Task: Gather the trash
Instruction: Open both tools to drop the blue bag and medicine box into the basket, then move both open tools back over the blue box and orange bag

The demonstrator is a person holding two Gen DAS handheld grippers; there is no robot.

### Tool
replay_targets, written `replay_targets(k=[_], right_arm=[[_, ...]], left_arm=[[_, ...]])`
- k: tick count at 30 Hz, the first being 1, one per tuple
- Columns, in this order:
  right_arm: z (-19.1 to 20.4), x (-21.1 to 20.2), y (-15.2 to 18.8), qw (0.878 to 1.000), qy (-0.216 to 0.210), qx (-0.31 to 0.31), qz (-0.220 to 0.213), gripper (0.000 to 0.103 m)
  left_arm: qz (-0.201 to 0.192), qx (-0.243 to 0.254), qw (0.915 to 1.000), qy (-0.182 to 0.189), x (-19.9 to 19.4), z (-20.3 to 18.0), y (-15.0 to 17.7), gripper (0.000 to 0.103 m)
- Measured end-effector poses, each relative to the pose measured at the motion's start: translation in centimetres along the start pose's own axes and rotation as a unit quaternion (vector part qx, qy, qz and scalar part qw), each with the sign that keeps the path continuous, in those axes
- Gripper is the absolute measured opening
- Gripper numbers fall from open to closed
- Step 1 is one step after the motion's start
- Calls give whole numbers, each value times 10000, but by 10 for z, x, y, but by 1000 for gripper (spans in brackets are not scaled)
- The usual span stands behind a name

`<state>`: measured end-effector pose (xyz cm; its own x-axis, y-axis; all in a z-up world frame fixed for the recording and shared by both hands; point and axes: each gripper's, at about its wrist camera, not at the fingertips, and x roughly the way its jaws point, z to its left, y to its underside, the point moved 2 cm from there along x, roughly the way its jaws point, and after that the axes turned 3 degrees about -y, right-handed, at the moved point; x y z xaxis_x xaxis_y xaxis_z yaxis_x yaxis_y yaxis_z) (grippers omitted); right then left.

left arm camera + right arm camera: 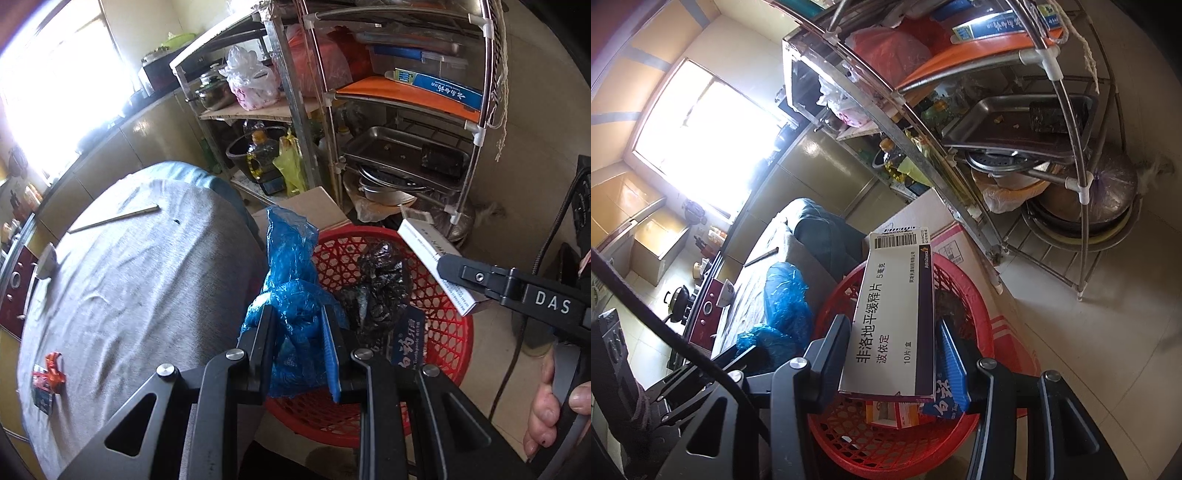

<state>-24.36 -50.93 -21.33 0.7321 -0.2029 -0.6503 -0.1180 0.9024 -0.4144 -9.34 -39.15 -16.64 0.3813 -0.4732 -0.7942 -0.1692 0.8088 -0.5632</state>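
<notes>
My left gripper [299, 325] is shut on a crumpled blue plastic bag [291, 273], held over the near left rim of a red plastic basket [454, 343]. The bag [786, 299] also shows left of the basket [964, 280] in the right wrist view. My right gripper [894, 332] is shut on a white medicine box [894, 314], held flat above the basket; from the left wrist view the box [424, 247] hangs over the basket's far right side. Inside the basket lie a crumpled black bag [380, 288], a blue toothpaste box [402, 343] and an orange-and-white carton [892, 413].
A table under a grey cloth [129, 288] stands left of the basket, with a chopstick [114, 218] and a red wrapper [50, 373] on it. A metal rack [406, 122] of trays, pots and bags stands behind. A cardboard box [314, 206] sits by the basket. A hand [546, 410] is at right.
</notes>
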Motion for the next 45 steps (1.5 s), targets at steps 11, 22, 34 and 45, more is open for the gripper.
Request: replay_targets(k=[11,22,34,45], right_arm=[[-1,6,3,9997,-124,106,189,53],[4,7,5,9991,-263,182,272,58],[47,11,13,9981,-336,-311,408,58],[117,22,46,9893,-509,-1145,745,58]], left_arm=[[159,-271,9985,447,10,5,6,27],[295,-412,9981,352,5,18,16,45],[-271,-473,9960,-712,-54,66,29,61],[-546,-928,9880,-1108,-95,112,48,62]])
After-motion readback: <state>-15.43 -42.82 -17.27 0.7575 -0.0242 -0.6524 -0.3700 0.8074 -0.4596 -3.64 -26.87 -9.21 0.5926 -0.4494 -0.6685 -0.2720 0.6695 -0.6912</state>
